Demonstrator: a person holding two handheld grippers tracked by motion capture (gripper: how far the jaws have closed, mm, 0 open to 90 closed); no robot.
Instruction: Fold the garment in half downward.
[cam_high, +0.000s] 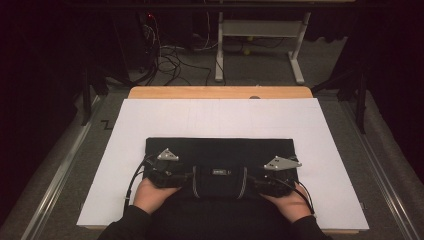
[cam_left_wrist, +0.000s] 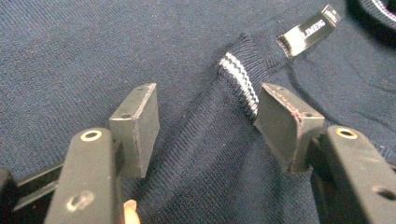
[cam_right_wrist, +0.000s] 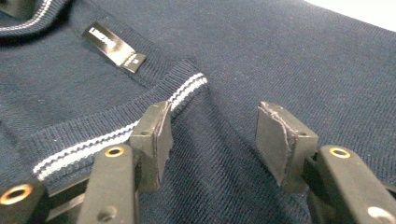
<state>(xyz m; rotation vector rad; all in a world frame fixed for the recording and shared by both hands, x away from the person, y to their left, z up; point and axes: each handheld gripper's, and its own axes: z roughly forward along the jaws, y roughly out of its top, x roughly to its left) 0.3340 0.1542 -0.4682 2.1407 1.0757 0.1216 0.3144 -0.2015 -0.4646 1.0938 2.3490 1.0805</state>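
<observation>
The navy sweater (cam_high: 220, 165) is laid flat on the white sheet (cam_high: 220, 117). The left gripper (cam_left_wrist: 205, 123) and right gripper (cam_right_wrist: 212, 137) are positioned at opposite ends of its striped collar (cam_right_wrist: 187, 88); a fabric ridge is straddled by each pair of part-open jaws, with no pressure visible.

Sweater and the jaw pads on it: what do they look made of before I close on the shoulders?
The sweater looks like fine-knit navy yarn, matte, with ribbing showing at the white-striped collar; wool or cotton I cannot tell. Its label looks glossy woven black satin. The right gripper pads look like dark matte rubber, frayed at the edges.
</observation>
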